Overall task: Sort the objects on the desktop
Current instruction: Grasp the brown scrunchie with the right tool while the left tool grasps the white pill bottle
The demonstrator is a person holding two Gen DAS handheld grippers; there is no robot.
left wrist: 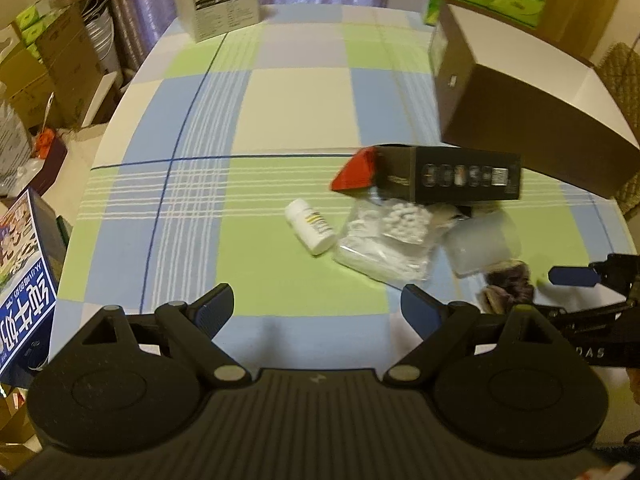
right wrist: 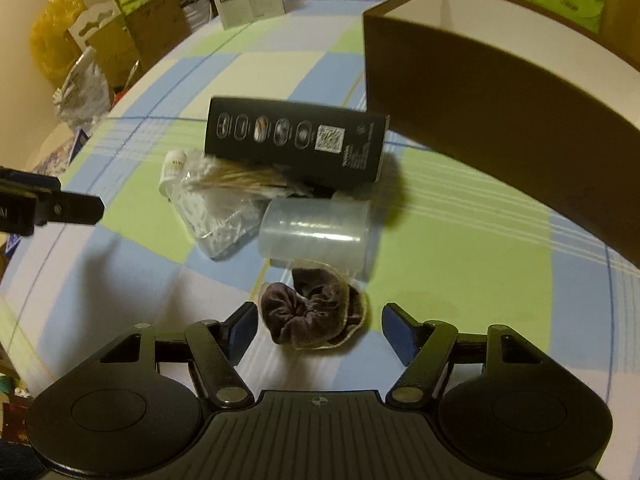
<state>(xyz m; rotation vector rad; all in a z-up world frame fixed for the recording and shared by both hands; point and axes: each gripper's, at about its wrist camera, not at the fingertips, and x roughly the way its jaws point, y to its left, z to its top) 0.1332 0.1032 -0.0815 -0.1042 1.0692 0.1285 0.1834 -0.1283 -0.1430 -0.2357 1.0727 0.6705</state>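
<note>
**A:** Starting from the scrunchie [right wrist: 310,312]: where does it sit?

**B:** It lies on the checked tablecloth [left wrist: 256,264], directly ahead of the right gripper [right wrist: 320,330] and between its two fingers. The fingers are spread wide and neither pad touches the fabric. Nothing is gripped.

**A:** And the items beyond it?

**B:** Just behind the scrunchie lies a translucent roll [right wrist: 316,234] on its side. Left of that is a clear bag [left wrist: 386,240] of small white items, with a bundle of wooden sticks [right wrist: 244,178] across it. A white pill bottle [left wrist: 310,226] lies on its side beside the bag. The black carton [right wrist: 296,138] rests at the rear of the pile, partly on top of it; one end flap shows red in the left wrist view.

**A:** State of the left gripper [left wrist: 316,302]?

**B:** Fully open, empty, hovering over bare cloth, short of the pill bottle.

**A:** Progress?

**B:** The brown box [right wrist: 480,92] stands open to the right. The part of its white interior that is visible shows nothing inside, though the floor is hidden, so its contents cannot be confirmed. All five loose items are still on the table. Judgement: sorting is at or near its beginning, with the scrunchie the likely first pick.
</note>
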